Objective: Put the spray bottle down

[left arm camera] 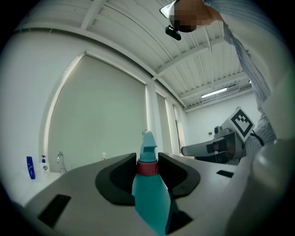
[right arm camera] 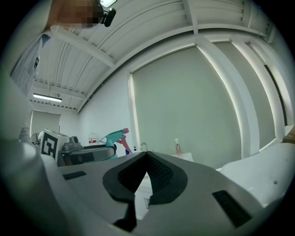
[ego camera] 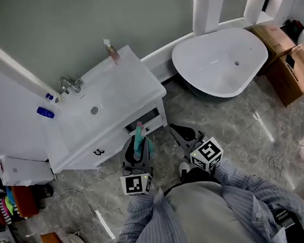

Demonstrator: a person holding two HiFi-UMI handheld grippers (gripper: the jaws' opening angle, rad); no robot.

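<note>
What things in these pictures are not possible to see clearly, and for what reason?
- The spray bottle: its bottom is cut off by the lower edge of the left gripper view.
- The open drawer: in the head view its inside is too dark to show any contents.
- The blue bottle: in the head view it is too small for its label to be read.
</note>
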